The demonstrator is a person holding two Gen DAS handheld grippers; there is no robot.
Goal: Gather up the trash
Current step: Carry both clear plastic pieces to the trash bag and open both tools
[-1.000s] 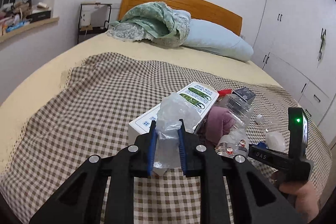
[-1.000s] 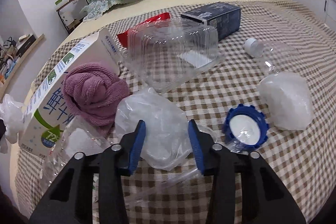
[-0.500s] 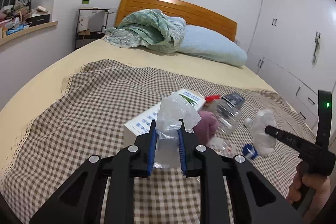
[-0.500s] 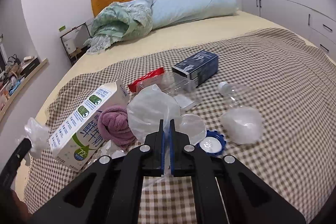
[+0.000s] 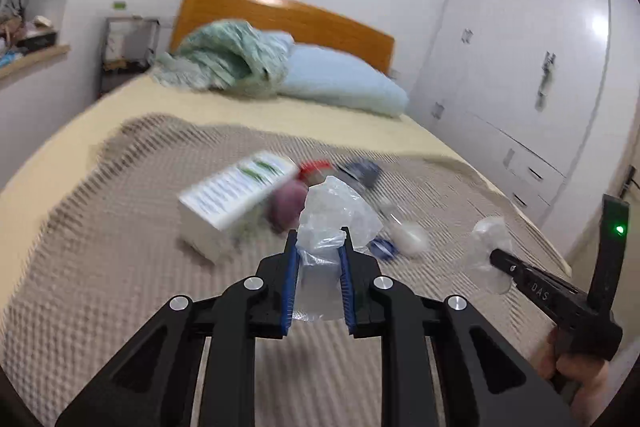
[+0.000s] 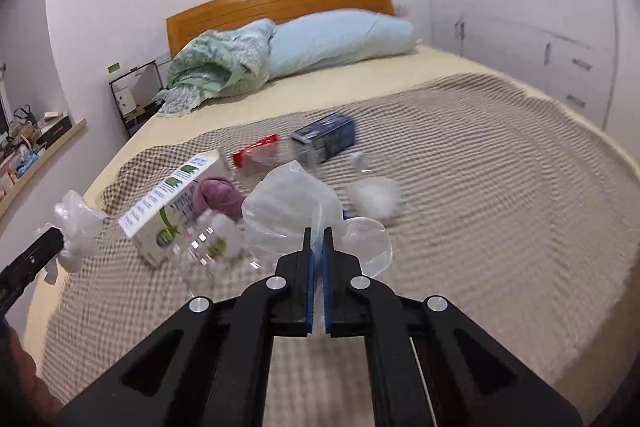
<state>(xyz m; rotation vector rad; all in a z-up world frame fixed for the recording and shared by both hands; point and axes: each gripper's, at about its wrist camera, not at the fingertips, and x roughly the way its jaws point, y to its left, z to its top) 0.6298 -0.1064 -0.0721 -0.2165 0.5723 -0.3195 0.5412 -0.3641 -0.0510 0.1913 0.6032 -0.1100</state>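
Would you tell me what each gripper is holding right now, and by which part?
The left gripper pinches a crumpled clear plastic bag around its lower bunched part. The right gripper is shut on another clear plastic bag at its near edge.

The left claw (image 5: 318, 247) grips a crumpled clear plastic bag (image 5: 334, 215) between its blue pads, held above the checked blanket (image 5: 100, 227) on the bed (image 5: 256, 119). Past it, blurred, lie a white milk carton (image 5: 228, 195), a purple cloth (image 5: 289, 205), a red wrapper (image 5: 314, 167), a dark box (image 5: 362, 173) and a blue lid (image 5: 382, 247). At the right edge a hand (image 5: 580, 377) carries the right claw (image 5: 496, 259), which is pinching another clear plastic piece (image 5: 486, 239) near the white wardrobe (image 5: 532, 75).
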